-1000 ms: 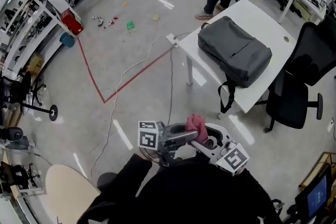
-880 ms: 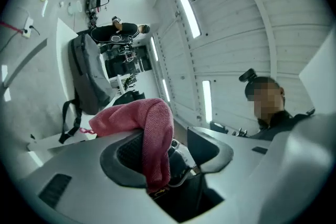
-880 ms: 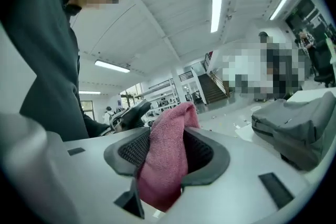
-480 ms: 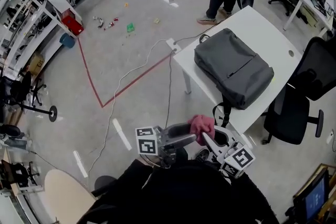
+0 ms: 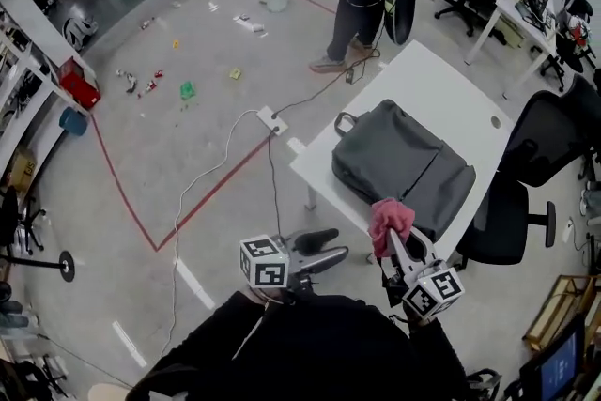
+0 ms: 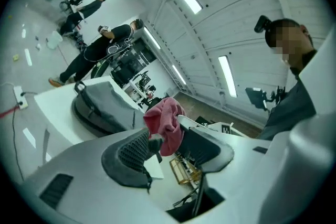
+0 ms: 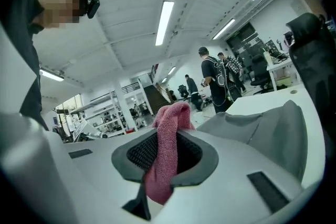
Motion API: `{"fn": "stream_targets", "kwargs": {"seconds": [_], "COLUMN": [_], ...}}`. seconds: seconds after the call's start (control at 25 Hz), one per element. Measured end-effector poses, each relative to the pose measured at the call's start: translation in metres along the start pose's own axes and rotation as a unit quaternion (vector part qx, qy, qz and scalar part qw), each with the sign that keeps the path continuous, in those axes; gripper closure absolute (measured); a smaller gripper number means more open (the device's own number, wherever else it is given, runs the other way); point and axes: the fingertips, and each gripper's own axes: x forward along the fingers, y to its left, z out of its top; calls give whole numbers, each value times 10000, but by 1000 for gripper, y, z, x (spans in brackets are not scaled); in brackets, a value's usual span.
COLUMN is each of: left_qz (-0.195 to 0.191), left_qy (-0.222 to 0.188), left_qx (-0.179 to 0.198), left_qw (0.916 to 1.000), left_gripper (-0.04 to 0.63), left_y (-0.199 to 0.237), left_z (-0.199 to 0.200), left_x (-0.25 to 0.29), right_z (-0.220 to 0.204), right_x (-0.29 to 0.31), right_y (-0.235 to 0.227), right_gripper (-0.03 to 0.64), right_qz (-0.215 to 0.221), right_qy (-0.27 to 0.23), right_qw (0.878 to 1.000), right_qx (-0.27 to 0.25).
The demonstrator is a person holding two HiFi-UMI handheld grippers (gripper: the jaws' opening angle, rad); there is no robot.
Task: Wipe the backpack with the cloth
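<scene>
Handover's done since a second ago: the pink cloth (image 5: 390,223) has left the middle, where both tongs met. It now rides with the right tongs (image 5: 392,244) at 4 o'clock of the head view. We've closed in on the grey backpack (image 5: 404,166), lying flat on the white counter (image 5: 451,94) at 3 o'clock. The left tongs (image 5: 338,245) sit at 6 o'clock, apart from the cloth.

Left gripper view: jaws have just been opening and stand wide, nothing between them. The cloth shows beyond them, backpack at 9 o'clock.

Right gripper view: jaws have just been closing and pinch a bunched fold of cloth, the tail hanging limp toward 6 o'clock, backpack at 3 o'clock.

We judge the cloth light, soft and floppy, best gripped in a bunch. The backpack looks soft-shelled and may give or slide on the smooth counter; the free left tongs could steady it at the top handle (image 5: 346,122). We can read no brand or writing, only square markers on the cubes.
</scene>
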Motion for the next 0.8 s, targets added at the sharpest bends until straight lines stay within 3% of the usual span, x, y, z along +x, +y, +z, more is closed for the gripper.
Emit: {"fn": "stream_targets", "kwargs": {"seconds": [0.24, 0.52, 0.8], "left_qz": [191, 495, 1046], "left_qy": [490, 507, 328], "left_qx": [858, 841, 1155], "left_qw": [9949, 9939, 9872], "left_gripper": [345, 344, 345], "left_y": [62, 112, 129], "left_z": [54, 76, 109], "left_x": [-14, -10, 13], "right_z": [20, 37, 84], "right_x": [42, 48, 36], "right_y": [-15, -55, -139], "right_gripper": [538, 538, 538], "right_qz": [-937, -1609, -2058], "right_qy": [-105, -136, -645], "right_qw": [9955, 9868, 9764], "right_qx": [-109, -147, -129]}}
